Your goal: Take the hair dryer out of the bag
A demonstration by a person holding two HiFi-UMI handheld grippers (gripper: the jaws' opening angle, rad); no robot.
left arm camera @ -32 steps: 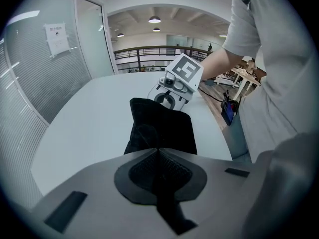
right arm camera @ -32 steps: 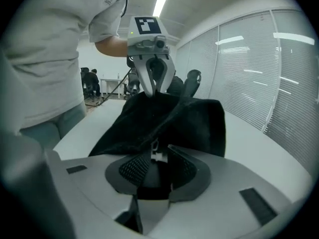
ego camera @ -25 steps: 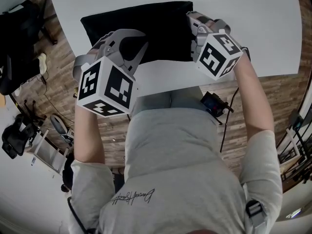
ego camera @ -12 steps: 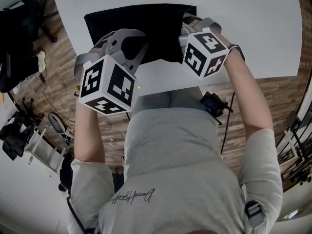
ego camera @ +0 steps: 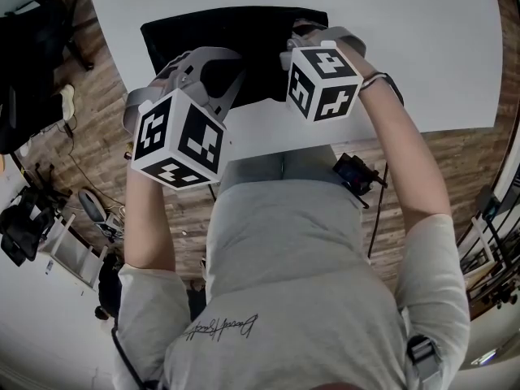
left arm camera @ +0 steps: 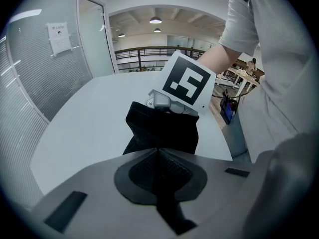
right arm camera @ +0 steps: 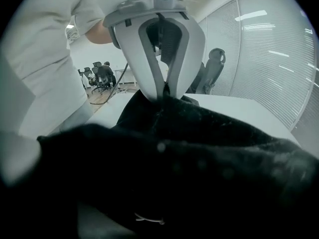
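**Item: hair dryer in black bag, on white table**

Hair dryer: out of sight in every view. Nothing of it shows outside the bag.

Bag [ego camera: 244, 47]: black soft cloth, lying flat on the table [ego camera: 422, 47] towards your side. Its long side runs left to right. The near edge is pulled up into a fold where your grippers meet it.

Left gripper [left arm camera: 158, 152]: your jaws are closed tight on a pinch of the bag's near edge. The black cloth runs up out of the seam between them. The gripper points steeply down, left of the bag's middle.

Right gripper [ego camera: 305, 39]: it sits at the bag's right end, nose down into the cloth. Its marker cube faces up at you. Your jaws here have just been closing a little. In the right gripper view black cloth covers them entirely, so you cannot tell how they stand or whether anything lies between them.

Table: white, bare around the bag.

Surroundings: a wood floor [ego camera: 455, 161] lies beyond the table's edges. An office chair [right arm camera: 213, 66] stands by a glass wall with blinds [right arm camera: 269, 59].
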